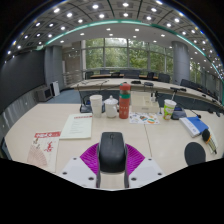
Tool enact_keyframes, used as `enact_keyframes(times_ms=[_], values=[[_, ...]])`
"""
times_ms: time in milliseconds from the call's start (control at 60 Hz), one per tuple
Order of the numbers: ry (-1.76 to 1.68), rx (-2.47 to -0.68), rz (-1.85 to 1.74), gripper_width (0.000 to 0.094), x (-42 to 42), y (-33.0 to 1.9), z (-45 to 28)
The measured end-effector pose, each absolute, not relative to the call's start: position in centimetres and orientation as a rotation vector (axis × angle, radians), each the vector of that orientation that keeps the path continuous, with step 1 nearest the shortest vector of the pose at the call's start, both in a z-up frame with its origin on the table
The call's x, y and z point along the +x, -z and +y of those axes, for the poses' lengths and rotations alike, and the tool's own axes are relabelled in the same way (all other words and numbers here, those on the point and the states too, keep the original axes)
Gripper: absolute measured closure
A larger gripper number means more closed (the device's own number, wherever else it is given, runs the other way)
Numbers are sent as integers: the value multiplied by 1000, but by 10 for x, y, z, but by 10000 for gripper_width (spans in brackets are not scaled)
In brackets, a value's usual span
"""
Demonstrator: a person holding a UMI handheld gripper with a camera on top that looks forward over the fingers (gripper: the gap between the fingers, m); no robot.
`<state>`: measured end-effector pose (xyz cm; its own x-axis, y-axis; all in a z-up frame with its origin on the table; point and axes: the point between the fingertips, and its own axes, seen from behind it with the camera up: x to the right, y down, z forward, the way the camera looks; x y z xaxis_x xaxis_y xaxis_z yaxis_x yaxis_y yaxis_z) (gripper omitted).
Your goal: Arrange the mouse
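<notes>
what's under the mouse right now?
The mouse sits between the purple pads of the fingers, which press on its sides. Below it only the pads and white table show at its edges; whether it rests on the table is hidden.

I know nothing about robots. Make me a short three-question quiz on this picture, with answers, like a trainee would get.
1. True or false: the mouse lies between the gripper fingers.
2. What stands on the table next to the white cup?
A. a kettle
B. a red bottle
C. a lamp
3. Fill in: the papers lie to the ____ of the mouse.

Key: 1 true, and the pink pads sit close on both of its sides. 2 B. 3 left.
</notes>
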<state>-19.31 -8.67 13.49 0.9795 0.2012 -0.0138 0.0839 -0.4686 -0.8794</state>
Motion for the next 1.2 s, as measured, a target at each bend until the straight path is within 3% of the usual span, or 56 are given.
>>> enact_keyframes(times_ms=[117, 250, 350, 467, 717, 917, 950, 983, 1033, 1083, 1200], values=[[-115, -1982, -171, 626, -104, -193, -76], [-14, -1985, -118, 628, 31, -199, -53], [40, -2022, -75, 628, 122, -171, -39], [81, -2102, -65, 628, 198, -114, -31], [25, -2261, -13, 610, 259, -7, -31], [33, -2312, 3, 402, 267, 11, -40], [42, -2320, 2, 261, 267, 10, -42], [52, -2319, 4, 62, 268, 6, -45], [70, -2310, 4, 117, 269, -3, -49], [106, -2294, 1, 75, 271, -18, -57], [167, -2241, 20, 81, 269, -65, -85]])
